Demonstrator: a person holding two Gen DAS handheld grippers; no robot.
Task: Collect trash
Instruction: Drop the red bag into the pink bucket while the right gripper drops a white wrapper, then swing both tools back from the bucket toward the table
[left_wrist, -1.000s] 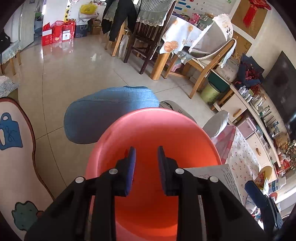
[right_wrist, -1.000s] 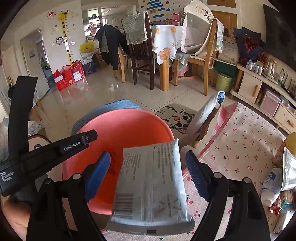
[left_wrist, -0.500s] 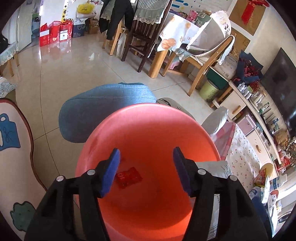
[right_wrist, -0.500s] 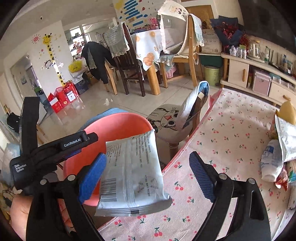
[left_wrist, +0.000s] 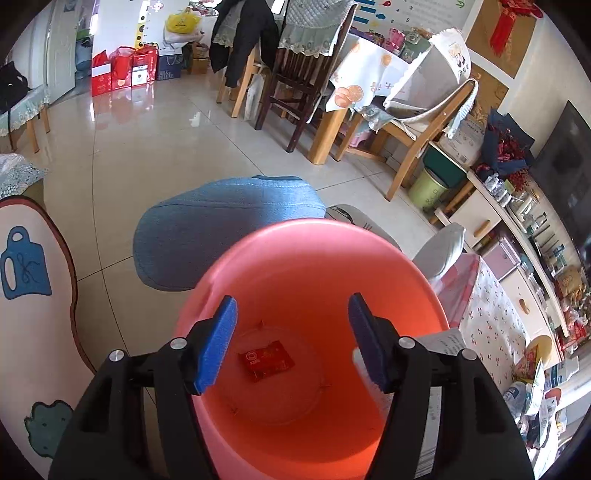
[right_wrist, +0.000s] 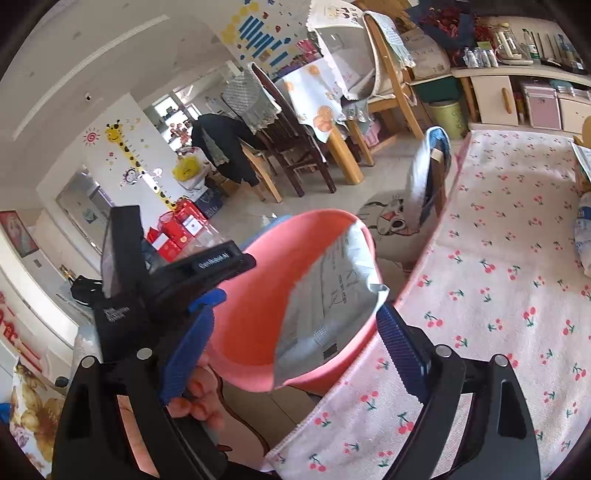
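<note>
Collecting trash: orange bin (left_wrist: 314, 258), two grippers.
Left gripper (left_wrist: 291, 334): jaws opening, empty, above red wrapper (left_wrist: 267, 360). Right gripper (right_wrist: 295, 328): jaws apart; silver packet (right_wrist: 332, 291) touching one pad.

From the left wrist we looked steeply down, at close range, into the salmon-pink bin (left_wrist: 314, 266). From the right wrist we faced the same bin (right_wrist: 258, 295) from its right side, at a shallower angle. Both views shared the bin, the grey pouch (right_wrist: 328, 295) and the dining chairs (left_wrist: 295, 74) behind.
</note>
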